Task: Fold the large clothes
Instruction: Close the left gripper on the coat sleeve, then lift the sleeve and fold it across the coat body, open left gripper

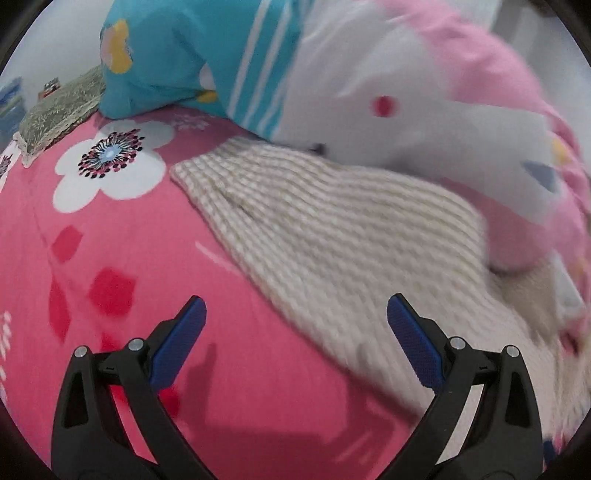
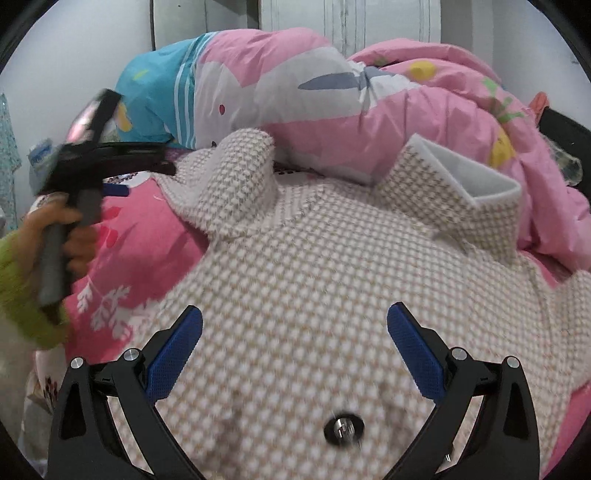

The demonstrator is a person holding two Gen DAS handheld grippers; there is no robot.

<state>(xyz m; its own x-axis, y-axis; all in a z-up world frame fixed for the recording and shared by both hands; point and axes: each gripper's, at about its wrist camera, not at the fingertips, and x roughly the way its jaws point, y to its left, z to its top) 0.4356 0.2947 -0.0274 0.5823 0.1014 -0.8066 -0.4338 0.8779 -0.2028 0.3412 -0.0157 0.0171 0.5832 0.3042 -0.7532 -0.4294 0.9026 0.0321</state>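
Note:
A beige-and-white houndstooth jacket (image 2: 314, 280) lies spread on a pink flowered bedsheet (image 2: 133, 236). Its collar (image 2: 458, 184) with grey lining sits at the far right, and one sleeve (image 2: 236, 177) reaches toward the pile of bedding. A round metal button (image 2: 343, 430) shows near me. My right gripper (image 2: 295, 354) is open and empty just above the jacket's body. In the left wrist view the jacket's sleeve (image 1: 332, 229) runs diagonally across the sheet (image 1: 110, 258). My left gripper (image 1: 295, 350) is open and empty over the sleeve's edge; it also shows in the right wrist view (image 2: 122, 184), hand-held at left.
A crumpled pink, white and teal duvet (image 2: 332, 99) is heaped along the far side of the bed, touching the sleeve and collar. A green patterned folded cloth (image 1: 59, 110) lies at the far left of the bed. A white wall and door (image 2: 351, 22) stand behind.

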